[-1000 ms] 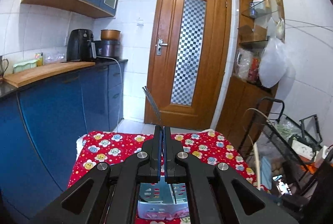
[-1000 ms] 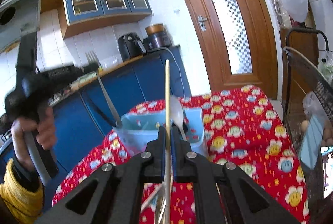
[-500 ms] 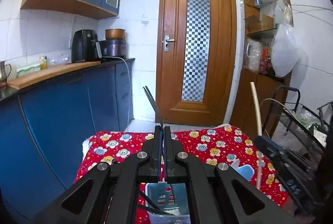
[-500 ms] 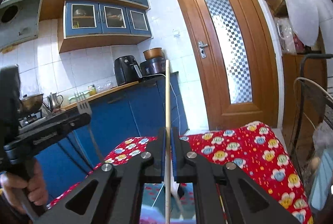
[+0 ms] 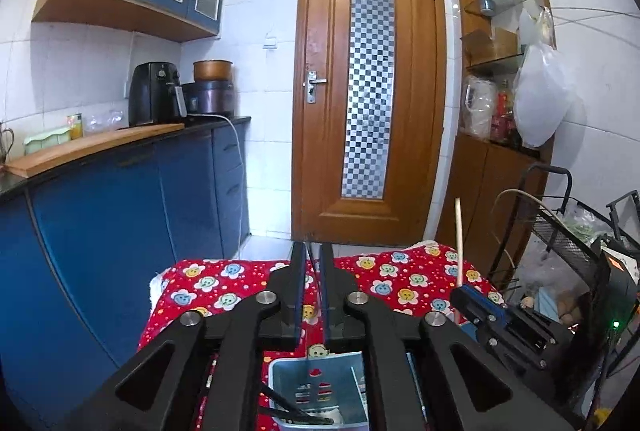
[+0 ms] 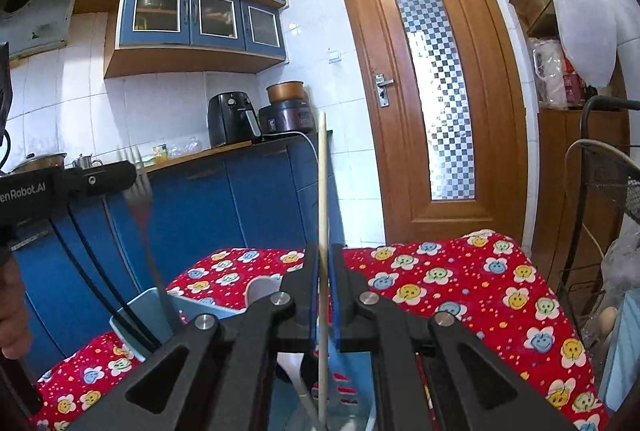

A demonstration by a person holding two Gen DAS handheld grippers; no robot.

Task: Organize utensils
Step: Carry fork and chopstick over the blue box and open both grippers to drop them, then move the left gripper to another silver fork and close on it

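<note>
A light blue utensil holder (image 5: 316, 387) (image 6: 136, 315) stands on the red flowered tablecloth (image 5: 400, 271) (image 6: 460, 291). Right over it, my left gripper (image 5: 313, 255) (image 6: 128, 175) has its jaws opening. The metal fork (image 6: 140, 199) stands loose between them with blurred tines, its handle reaching down into the holder. My right gripper (image 6: 324, 251) (image 5: 460, 295) is over the holder too. Its jaws are starting to open around an upright wooden chopstick (image 6: 322, 183) (image 5: 459, 243), whose lower end dips into the holder. A white spoon (image 6: 260, 289) and two black sticks (image 6: 100, 291) sit inside.
Blue base cabinets (image 5: 120, 231) and a counter with an air fryer (image 5: 154, 93) run along the left. A wooden door (image 5: 368, 103) is straight ahead. A black wire rack (image 5: 560, 231) crowds the table's right edge. A person's hand (image 6: 12, 311) holds the left gripper.
The fork's top no longer rises above the left jaws, which now show a gap. Both grippers have sunk closer to the holder, and the chopstick has come lower.
</note>
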